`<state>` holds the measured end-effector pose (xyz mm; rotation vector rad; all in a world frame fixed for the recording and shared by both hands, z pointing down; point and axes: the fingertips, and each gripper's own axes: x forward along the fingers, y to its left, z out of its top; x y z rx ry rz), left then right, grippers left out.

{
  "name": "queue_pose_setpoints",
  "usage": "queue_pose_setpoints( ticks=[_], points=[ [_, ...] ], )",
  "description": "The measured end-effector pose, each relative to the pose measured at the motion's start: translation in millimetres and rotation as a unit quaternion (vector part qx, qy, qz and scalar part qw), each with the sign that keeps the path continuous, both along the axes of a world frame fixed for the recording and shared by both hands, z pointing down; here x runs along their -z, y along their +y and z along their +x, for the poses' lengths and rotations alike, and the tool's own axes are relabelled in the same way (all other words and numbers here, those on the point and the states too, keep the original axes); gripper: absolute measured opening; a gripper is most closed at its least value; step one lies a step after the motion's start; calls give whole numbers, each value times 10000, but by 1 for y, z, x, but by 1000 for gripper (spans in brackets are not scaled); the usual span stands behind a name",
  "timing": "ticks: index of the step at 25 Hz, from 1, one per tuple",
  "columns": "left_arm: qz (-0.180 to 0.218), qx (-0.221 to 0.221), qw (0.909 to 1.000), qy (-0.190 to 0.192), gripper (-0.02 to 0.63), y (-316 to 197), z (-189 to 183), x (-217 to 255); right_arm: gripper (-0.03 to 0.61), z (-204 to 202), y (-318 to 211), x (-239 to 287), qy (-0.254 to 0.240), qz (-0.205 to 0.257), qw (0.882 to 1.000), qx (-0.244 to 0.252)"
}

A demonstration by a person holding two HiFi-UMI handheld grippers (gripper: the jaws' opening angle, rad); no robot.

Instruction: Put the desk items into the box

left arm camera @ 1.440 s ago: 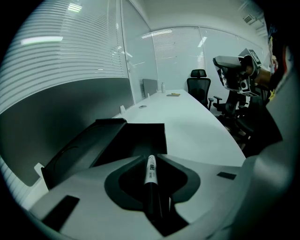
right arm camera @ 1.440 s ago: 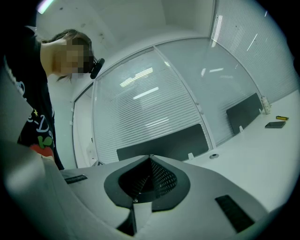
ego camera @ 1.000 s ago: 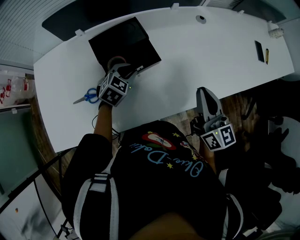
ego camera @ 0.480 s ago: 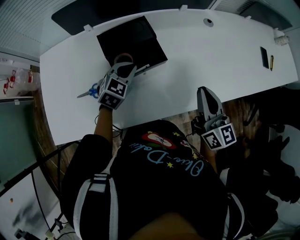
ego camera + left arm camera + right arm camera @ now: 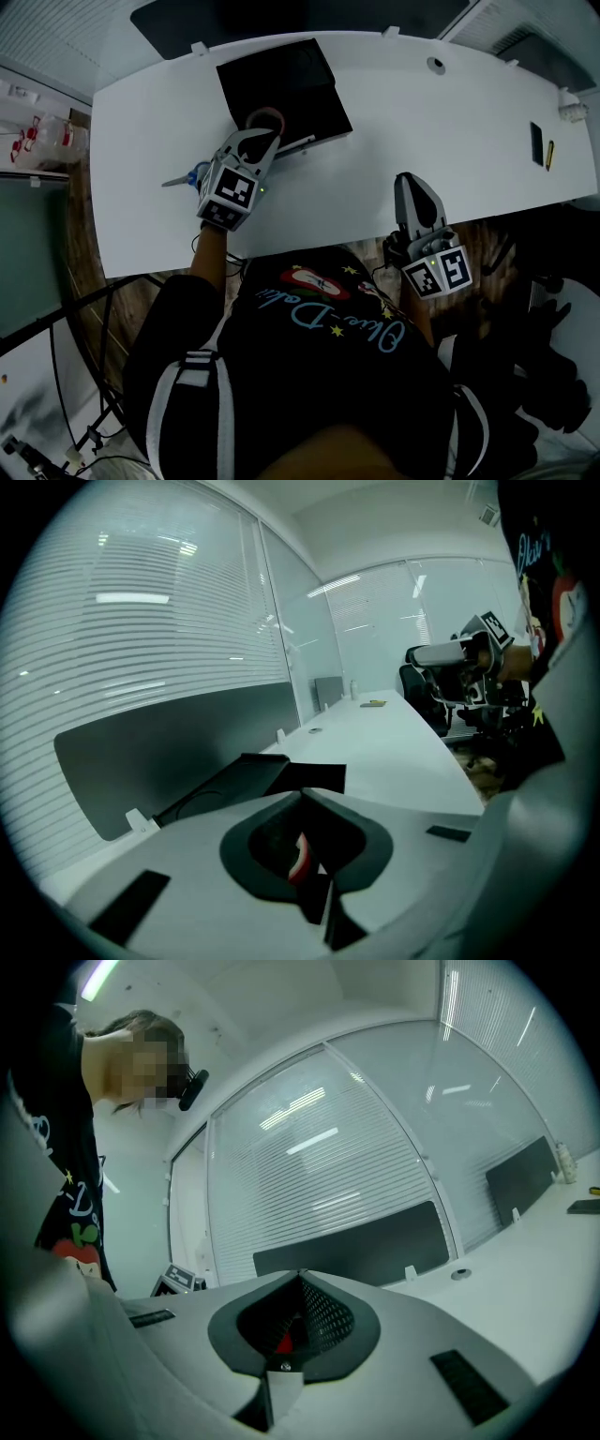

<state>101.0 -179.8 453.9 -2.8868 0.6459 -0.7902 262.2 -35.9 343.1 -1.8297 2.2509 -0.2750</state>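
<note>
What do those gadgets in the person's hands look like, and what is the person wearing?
The left gripper and right gripper are pale grey handheld tools, each tapering to two jaws. Each carries a white cube printed with black square markers. The person wears a black short-sleeved shirt with pale blue lettering.

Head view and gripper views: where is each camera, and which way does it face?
Head view: on the head, steeply down at the desk; torso, left gripper, right gripper.
Left gripper view: along jaws just closed on a reddish ring, toward the black box; shirt at right.
Right gripper view: level, over shut jaws, toward blinds; shirt at left.
Head and left share the black box.
</note>
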Motion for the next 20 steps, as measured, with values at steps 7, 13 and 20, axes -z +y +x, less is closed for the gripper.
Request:
queue_pose_setpoints(
  ticks=[7,13,20],
  points=[
    [99,415,9990,159,26,14,-9,25,31,2,-5,3,-88,132,9993,347],
    [215,859,9958,233,27,34,-18,42,31,0,-4,8,-140,182,9961,846],
    [418,1170,9922,137,26,63,-24,53,31,4,8,8,-286,252,9925,1157]
  ],
)
